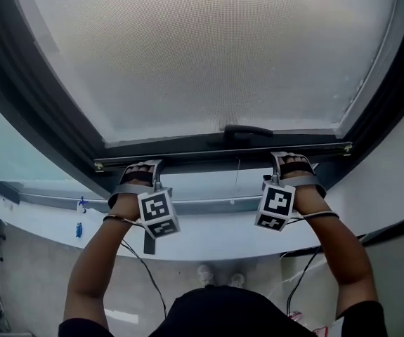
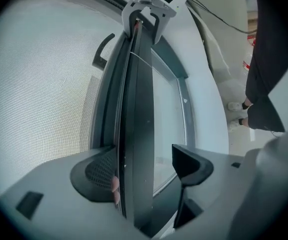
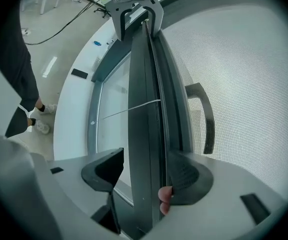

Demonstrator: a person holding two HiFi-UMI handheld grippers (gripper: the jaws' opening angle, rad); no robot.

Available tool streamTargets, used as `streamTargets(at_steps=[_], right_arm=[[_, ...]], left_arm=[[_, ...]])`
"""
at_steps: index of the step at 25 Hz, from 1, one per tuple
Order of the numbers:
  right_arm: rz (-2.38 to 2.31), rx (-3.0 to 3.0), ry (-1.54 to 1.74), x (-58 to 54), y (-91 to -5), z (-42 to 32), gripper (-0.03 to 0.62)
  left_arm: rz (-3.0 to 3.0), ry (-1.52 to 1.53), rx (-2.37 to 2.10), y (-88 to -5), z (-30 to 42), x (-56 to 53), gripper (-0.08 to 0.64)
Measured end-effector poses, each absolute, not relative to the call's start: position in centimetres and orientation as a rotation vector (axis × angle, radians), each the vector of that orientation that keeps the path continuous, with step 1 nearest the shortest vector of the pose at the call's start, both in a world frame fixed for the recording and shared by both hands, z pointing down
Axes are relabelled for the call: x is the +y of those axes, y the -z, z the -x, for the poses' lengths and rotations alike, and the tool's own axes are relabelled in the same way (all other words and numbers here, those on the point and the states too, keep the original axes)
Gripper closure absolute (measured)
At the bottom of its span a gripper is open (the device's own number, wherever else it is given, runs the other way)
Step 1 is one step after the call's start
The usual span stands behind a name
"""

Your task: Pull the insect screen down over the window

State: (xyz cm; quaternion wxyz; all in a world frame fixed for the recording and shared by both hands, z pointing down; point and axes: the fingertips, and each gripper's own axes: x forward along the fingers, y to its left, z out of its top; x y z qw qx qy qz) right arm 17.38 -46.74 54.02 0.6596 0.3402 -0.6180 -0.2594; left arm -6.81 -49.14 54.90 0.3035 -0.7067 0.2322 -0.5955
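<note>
The insect screen's grey mesh (image 1: 216, 55) covers most of the window. Its dark bottom bar (image 1: 223, 153) runs across just above the glass still showing. My left gripper (image 1: 142, 170) sits at the bar's left end and my right gripper (image 1: 293, 161) at its right end. In the left gripper view the bar (image 2: 136, 134) passes between the jaws of the left gripper (image 2: 146, 166); the mesh-side jaw touches it and the other stands apart. The right gripper (image 3: 146, 171) straddles the bar (image 3: 146, 124) the same way. Both are open. A thin pull cord (image 1: 237, 174) hangs from the bar.
A dark window handle (image 1: 247, 130) sits behind the mesh just above the bar. The dark window frame (image 1: 40, 97) rings the screen. Below runs a white sill (image 1: 209, 234) with small blue items (image 1: 81, 204). The person's shoes (image 1: 219, 276) and cables are on the floor.
</note>
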Motion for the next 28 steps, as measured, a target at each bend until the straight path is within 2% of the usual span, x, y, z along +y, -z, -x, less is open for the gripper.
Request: streamTargets(at_steps=[7,26,28], right_arm=[[-0.739,-1.423,0.552,-46.3,-54.1,-17.2,0.314],[-0.751,-1.388,0.626,-47.2,-54.5,-17.8,0.316],[-0.745,-1.431,0.6,-46.9,-53.7,-17.4,0.342]], left_arm=[[1.916,1.607,0.538,-54.8,6.9,-48.6,0.218],[1.853,1.544,0.703,-55.6,7.0,-50.0,0.227],[1.918,1.528,0.753,-55.0,6.8,-49.9,0.244]])
